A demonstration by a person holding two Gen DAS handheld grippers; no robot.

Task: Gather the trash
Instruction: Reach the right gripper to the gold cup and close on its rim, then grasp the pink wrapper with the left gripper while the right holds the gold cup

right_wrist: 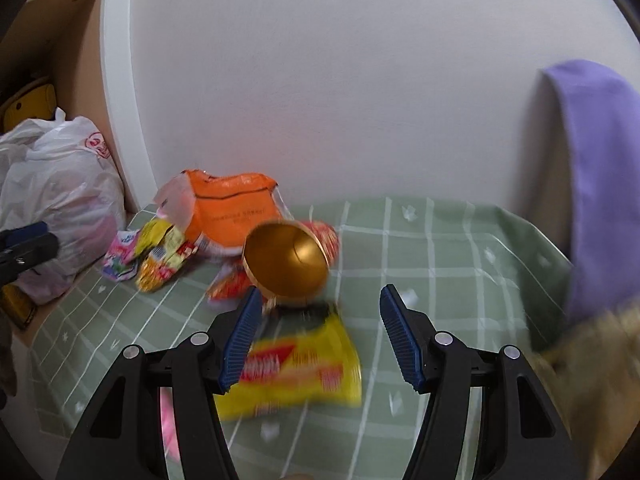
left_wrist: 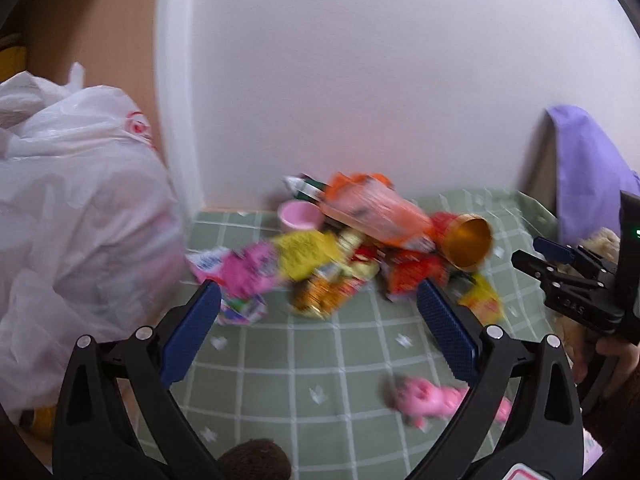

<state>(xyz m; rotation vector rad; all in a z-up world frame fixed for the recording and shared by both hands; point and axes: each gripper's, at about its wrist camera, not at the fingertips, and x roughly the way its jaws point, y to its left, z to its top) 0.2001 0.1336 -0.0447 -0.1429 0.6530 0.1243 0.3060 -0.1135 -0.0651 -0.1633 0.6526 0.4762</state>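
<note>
- The right tool (right_wrist: 316, 320) had its blue ribbed pads spread wide and gripped nothing; it hung low over a yellow snack wrapper (right_wrist: 298, 364) lying flat on the green checked cloth (right_wrist: 440, 248).
- The left tool (left_wrist: 320, 312) was likewise spread apart and empty, pointed at the trash pile (left_wrist: 340, 248) against the white wall (left_wrist: 400, 60).
- The white plastic bag (left_wrist: 72, 200), thin, crinkled and partly see-through, sat at the left edge of the bench, just beside the pile.
- Risk, as I judged it: the wrapper was thin, glossy film lying flat, so the pads could close on the cloth with it, or slide off and pinch nothing.
- A gold-lined cup (right_wrist: 286, 264) lay on its side just beyond the wrapper, round and smooth; a nudge from the left-hand pad would likely roll it across the bench.
- The pile was loose crumpled foil and film, with an orange packet (right_wrist: 232, 208) on top; pulling one piece could drag or scatter its neighbours.
- A pink toy (left_wrist: 436, 398) lay apart from the pile; blur hid its details, and grabbing it as trash would be a mistake.
</note>
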